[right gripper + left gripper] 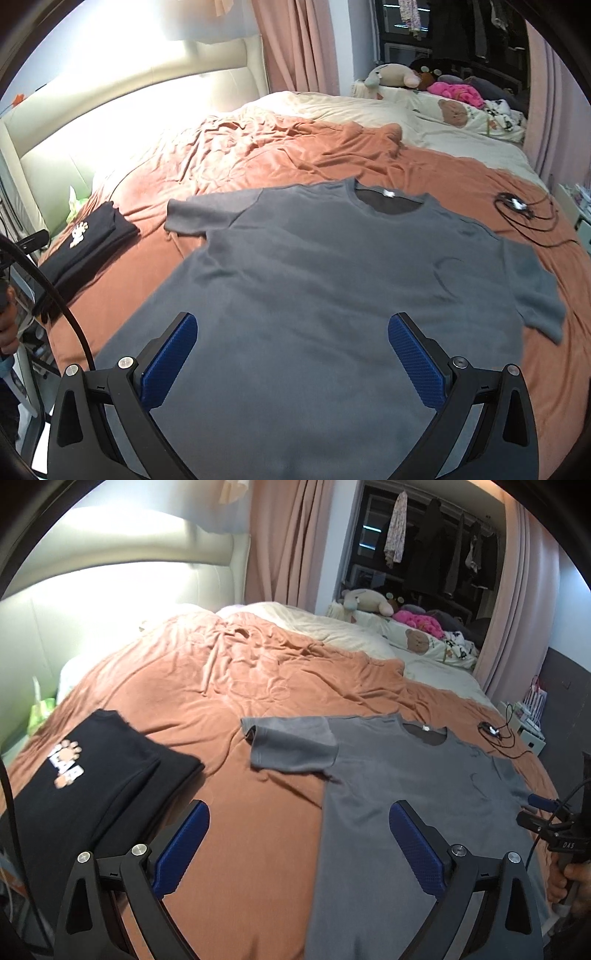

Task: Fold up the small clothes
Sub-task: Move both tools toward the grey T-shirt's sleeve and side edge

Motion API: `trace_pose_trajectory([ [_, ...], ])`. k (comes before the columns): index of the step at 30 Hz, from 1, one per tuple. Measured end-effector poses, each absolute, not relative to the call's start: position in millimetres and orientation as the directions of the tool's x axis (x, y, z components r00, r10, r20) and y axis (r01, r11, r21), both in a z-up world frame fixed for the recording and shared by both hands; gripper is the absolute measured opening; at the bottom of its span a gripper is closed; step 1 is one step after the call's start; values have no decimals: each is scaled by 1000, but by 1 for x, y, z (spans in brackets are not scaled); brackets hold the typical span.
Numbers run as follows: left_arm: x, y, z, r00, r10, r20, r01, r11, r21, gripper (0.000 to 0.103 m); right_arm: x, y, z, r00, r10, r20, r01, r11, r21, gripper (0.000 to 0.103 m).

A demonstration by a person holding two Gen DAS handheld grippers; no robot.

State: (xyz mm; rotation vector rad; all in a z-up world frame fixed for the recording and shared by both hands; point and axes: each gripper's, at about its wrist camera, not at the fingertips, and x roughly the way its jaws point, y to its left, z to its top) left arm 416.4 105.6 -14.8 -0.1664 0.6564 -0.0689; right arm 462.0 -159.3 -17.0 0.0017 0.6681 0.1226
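Right now a grey T-shirt lies spread face-up on an orange bedspread, collar toward the far side of the bed, both short sleeves out to the sides. The left tool hangs above the shirt's left edge with its blue pads spread wide and nothing between them; the right tool hovers over the lower middle of the shirt, likewise spread and empty. A black T-shirt, already folded, sits on the bedspread to the left, well apart from the grey one. A black cable lies coiled just beyond the shirt's right shoulder. The likely trouble is the bedding: it is soft and rumpled, so a pinch at the shirt's edge could gather the bedspread along with it and drag both. The left sleeve appears slightly curled at its cuff, though blur makes this uncertain, and a crease there could be folded in. A wide sweep near the right shoulder might also snag the cable.
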Motion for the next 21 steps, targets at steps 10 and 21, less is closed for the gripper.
trace_pose_trajectory([
  [10, 526, 137, -29, 745, -105, -658, -62, 972, -225, 99, 554, -169, -35, 761, 150, -631, -138, 988, 68, 103],
  [21, 628, 170, -87, 611, -167, -774, -171, 927, -335, 81, 637, -180, -61, 743, 250, -621, -193, 968, 158, 79],
])
